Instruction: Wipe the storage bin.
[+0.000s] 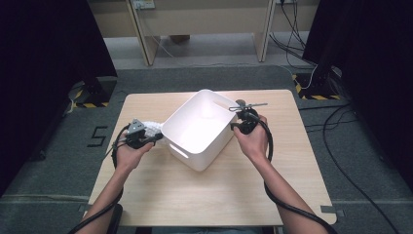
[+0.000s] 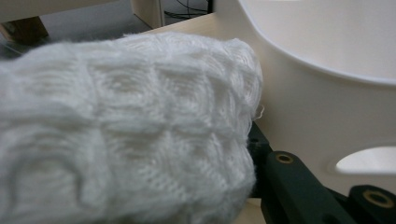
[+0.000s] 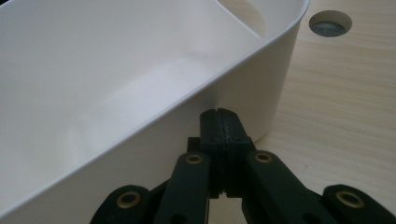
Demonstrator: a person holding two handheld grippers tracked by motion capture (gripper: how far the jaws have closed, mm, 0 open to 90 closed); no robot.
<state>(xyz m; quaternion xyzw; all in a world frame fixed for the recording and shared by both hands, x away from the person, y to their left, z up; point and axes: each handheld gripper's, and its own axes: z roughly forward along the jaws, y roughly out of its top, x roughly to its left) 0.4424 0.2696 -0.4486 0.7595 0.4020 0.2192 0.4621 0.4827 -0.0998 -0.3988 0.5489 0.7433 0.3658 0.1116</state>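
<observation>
A white plastic bin (image 1: pixel 195 155) with cut-out handles stands slantwise in the middle of the wooden table (image 1: pixel 204 195), and its inside looks bare. My left gripper (image 1: pixel 157 138) is at the bin's left side, shut on a white knitted cloth (image 1: pixel 153 128). In the left gripper view the cloth (image 2: pixel 121 130) bulges over the jaws, close to the bin wall (image 2: pixel 317 107). My right gripper (image 1: pixel 234 126) is at the bin's right rim. In the right gripper view its jaws (image 3: pixel 219 120) are pressed together with nothing between them, tips against the bin's outer wall (image 3: pixel 140 154).
A round grommet hole (image 3: pixel 330 23) lies in the tabletop beyond the bin's right corner. Wooden furniture legs (image 1: pixel 146 44) and cables (image 1: pixel 297 29) stand on the grey floor past the far table edge. Dark curtains flank both sides.
</observation>
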